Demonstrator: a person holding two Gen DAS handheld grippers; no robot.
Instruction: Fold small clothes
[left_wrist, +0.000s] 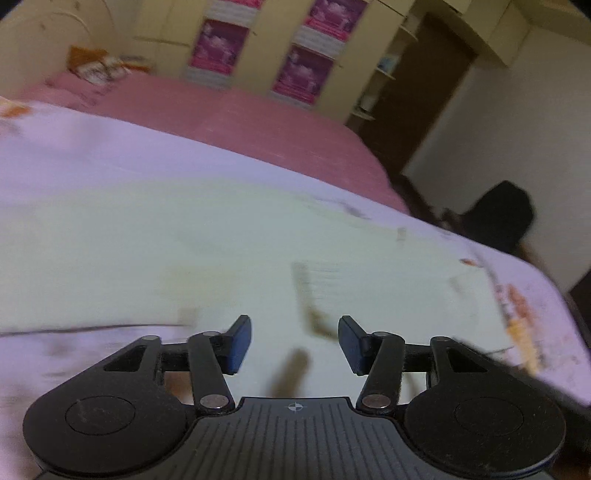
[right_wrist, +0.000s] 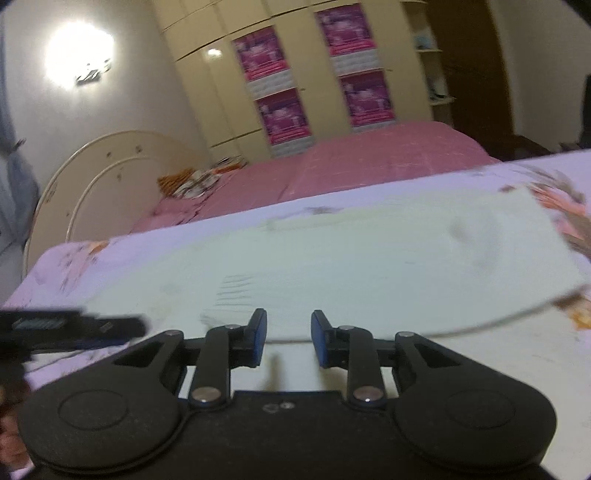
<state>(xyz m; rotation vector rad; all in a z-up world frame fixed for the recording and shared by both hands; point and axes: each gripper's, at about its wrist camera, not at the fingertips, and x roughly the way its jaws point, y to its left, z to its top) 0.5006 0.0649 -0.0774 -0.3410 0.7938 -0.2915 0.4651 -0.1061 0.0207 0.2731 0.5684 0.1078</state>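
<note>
A pale yellow-white garment (left_wrist: 207, 236) lies spread flat on a lilac flowered sheet (left_wrist: 74, 147). It also shows in the right wrist view (right_wrist: 369, 258), with a straight edge at its right side. My left gripper (left_wrist: 294, 341) is open and empty, low over the garment's near part. My right gripper (right_wrist: 289, 338) is open and empty, just over the garment's near edge. The left gripper's body (right_wrist: 70, 326) shows as a dark blurred shape at the left of the right wrist view. Both views are blurred by motion.
A bed with a pink cover (right_wrist: 369, 162) and a cream headboard (right_wrist: 96, 177) stands behind the work surface. Cream wardrobes with pink posters (right_wrist: 280, 92) line the back wall. A dark doorway (left_wrist: 417, 92) and a dark chair (left_wrist: 498, 214) are at the right.
</note>
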